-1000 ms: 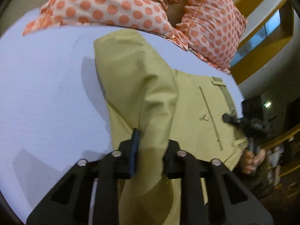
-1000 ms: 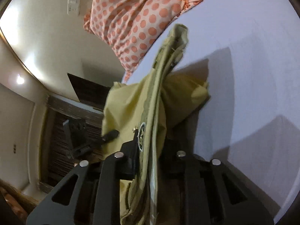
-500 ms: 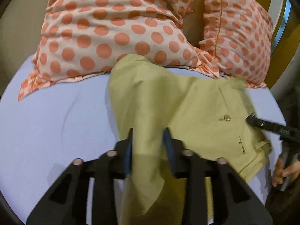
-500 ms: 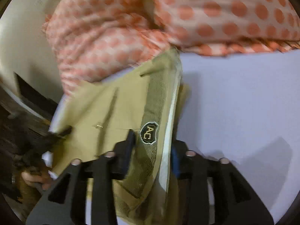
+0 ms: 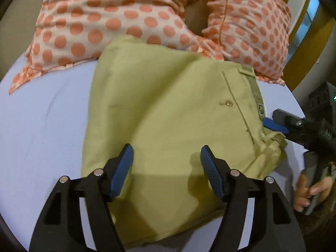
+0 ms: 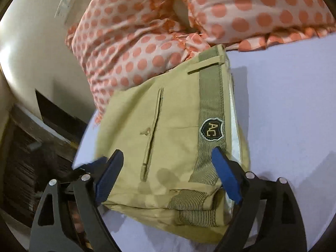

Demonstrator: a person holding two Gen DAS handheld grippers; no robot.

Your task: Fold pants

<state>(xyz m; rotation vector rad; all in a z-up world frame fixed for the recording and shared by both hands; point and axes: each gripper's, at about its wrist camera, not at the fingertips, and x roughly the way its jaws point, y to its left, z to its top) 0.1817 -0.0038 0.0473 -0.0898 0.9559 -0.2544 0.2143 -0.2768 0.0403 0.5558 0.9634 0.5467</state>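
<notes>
We see the pants (image 5: 168, 113) lying folded on the bed (image 5: 42, 121) against the pillows (image 5: 117, 16); both our left gripper (image 5: 167, 157) and right gripper (image 6: 168, 163) hover released above them.

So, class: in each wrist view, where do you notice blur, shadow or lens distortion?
Left wrist view: open left gripper casts dark shadows on the folded olive-green pants; the edges bow, fisheye style. Right wrist view: polka-dot pillows look smeared; the embroidered AC badge stays sharp.
</notes>
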